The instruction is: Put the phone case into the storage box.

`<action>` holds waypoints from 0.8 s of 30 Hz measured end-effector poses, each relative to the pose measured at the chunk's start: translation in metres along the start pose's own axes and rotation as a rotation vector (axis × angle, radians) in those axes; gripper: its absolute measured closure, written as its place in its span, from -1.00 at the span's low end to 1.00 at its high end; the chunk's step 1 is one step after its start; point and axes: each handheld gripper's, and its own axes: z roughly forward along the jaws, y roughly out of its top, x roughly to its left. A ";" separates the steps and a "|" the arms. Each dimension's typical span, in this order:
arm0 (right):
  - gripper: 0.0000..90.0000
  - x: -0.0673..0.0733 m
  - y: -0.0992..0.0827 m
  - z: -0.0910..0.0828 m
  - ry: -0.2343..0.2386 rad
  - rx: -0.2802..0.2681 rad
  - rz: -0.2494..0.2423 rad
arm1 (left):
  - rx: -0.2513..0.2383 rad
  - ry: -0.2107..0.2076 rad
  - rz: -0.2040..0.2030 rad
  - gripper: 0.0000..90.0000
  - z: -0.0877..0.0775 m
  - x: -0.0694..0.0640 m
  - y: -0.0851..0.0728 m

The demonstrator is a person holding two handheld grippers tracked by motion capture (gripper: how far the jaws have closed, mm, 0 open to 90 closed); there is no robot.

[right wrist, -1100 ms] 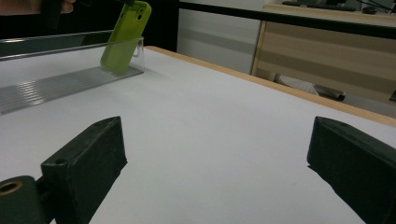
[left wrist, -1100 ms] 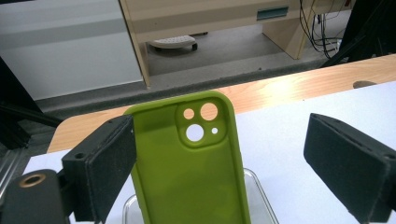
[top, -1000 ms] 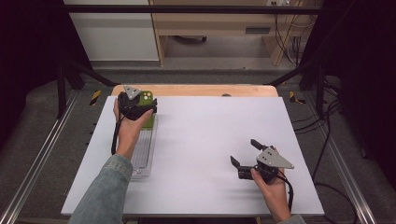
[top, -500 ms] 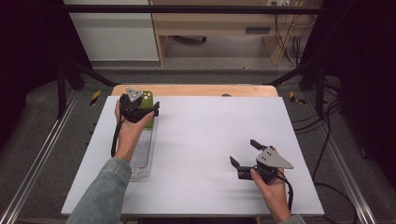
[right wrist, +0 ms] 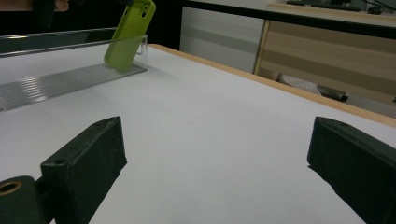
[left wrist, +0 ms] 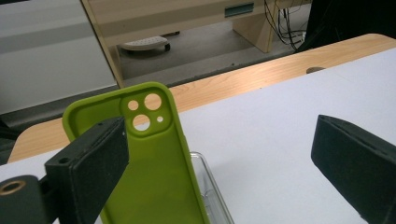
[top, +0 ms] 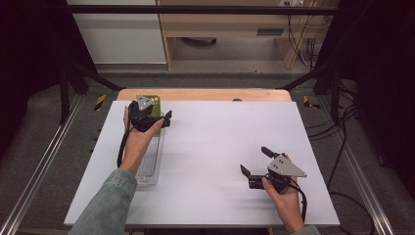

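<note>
White tabletop (top: 220, 147): my left gripper (left wrist: 219, 154), jaws just spread wide, frees the lime-green silicone phone case (left wrist: 149, 158) leaning in the clear plastic tray (top: 149, 169), far left. Nudged, it could topple. My right gripper (top: 258, 164) gapes empty.

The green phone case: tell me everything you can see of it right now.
The green phone case is lime green, matte, rubbery-looking, with a raised camera block of three round holes and a small one. It stands tilted at the far end of the clear plastic rack, its lower end in the rack, leaning on the end wall. The left gripper is open beside it, having just been opening; its fingers do not press it.
</note>
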 end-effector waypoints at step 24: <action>-0.90 0.001 0.000 -0.001 0.003 0.000 -0.004 | -0.049 -0.091 0.038 -0.91 -0.018 -0.028 0.003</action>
